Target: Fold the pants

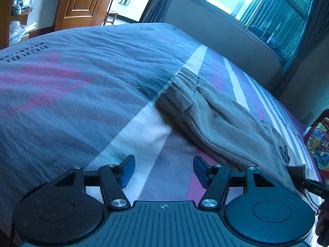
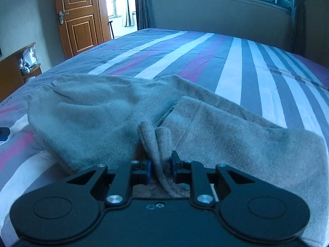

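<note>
Grey fleece pants (image 1: pixel 224 121) lie folded lengthwise on the striped bed cover (image 1: pixel 82 103), waistband towards the far end. My left gripper (image 1: pixel 164 170) is open and empty, hovering just above the cover to the left of the pants. My right gripper (image 2: pixel 161 168) is shut on a bunched fold of the pants (image 2: pixel 156 144), at their near edge. The pants spread wide in the right wrist view (image 2: pixel 98 111). The tip of the right gripper shows in the left wrist view (image 1: pixel 312 187), holding the pants' edge.
The bed (image 2: pixel 236 65) fills both views. A wooden door (image 2: pixel 79 16) and a shelf (image 2: pixel 14 70) stand at the left. A window with curtains (image 1: pixel 273 14) lies beyond the bed. A colourful object (image 1: pixel 318 142) sits at the bed's right edge.
</note>
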